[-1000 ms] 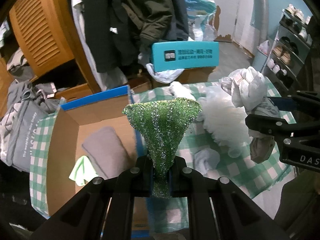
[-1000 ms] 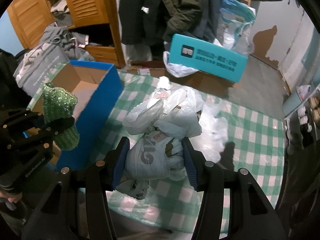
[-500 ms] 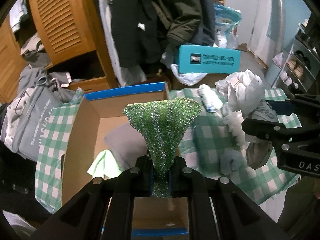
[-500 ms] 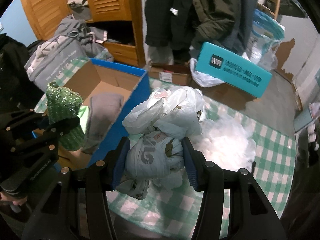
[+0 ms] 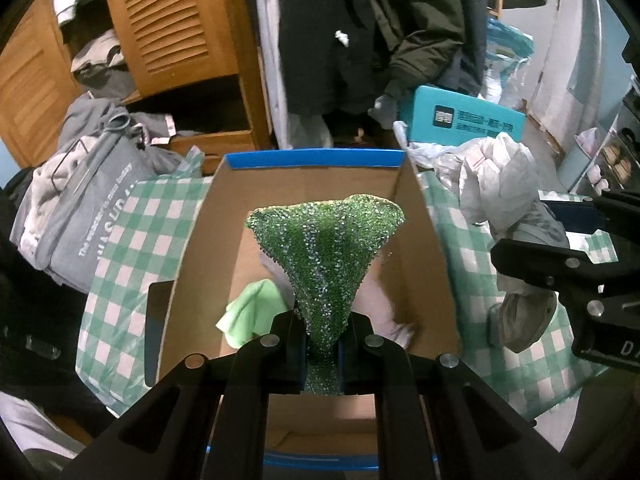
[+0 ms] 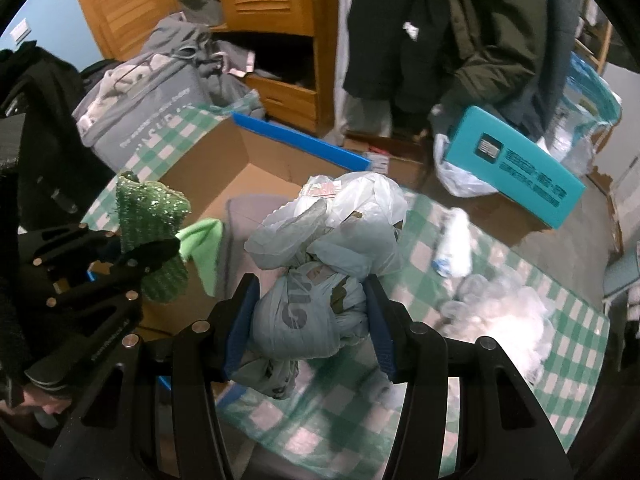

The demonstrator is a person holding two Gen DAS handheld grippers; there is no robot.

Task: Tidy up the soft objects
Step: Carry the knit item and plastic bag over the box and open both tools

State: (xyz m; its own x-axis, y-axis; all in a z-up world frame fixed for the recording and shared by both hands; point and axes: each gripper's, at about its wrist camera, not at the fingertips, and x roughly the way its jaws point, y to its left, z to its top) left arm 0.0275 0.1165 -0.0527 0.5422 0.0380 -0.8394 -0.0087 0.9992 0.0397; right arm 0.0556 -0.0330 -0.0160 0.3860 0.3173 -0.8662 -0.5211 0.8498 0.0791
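My left gripper point(image 5: 322, 350) is shut on a glittery green sponge cloth point(image 5: 326, 256), which fans out above the open cardboard box point(image 5: 200, 248) with the blue rim. Inside the box lie a light green cloth point(image 5: 250, 310) and a grey folded cloth point(image 6: 244, 224). My right gripper point(image 6: 308, 320) is shut on a bundle of white plastic bags point(image 6: 316, 264), held just right of the box over the green checked tablecloth point(image 6: 520, 280). The left gripper point(image 6: 132, 256) with its green sponge cloth point(image 6: 148, 216) shows at the left of the right wrist view. The bag bundle point(image 5: 500, 184) shows at the right of the left wrist view.
A teal box point(image 6: 516, 168) and boxes stand behind the table. More white plastic point(image 6: 508, 312) lies on the cloth to the right. A grey bag point(image 5: 84, 204) sits left of the box. Wooden louvred cupboards point(image 5: 168, 28) and hanging dark coats point(image 5: 360, 32) stand behind.
Both grippers have moved left with their loads. The green sponge cloth now hangs over the box's inside, and the bag bundle has come up beside the box's right wall.
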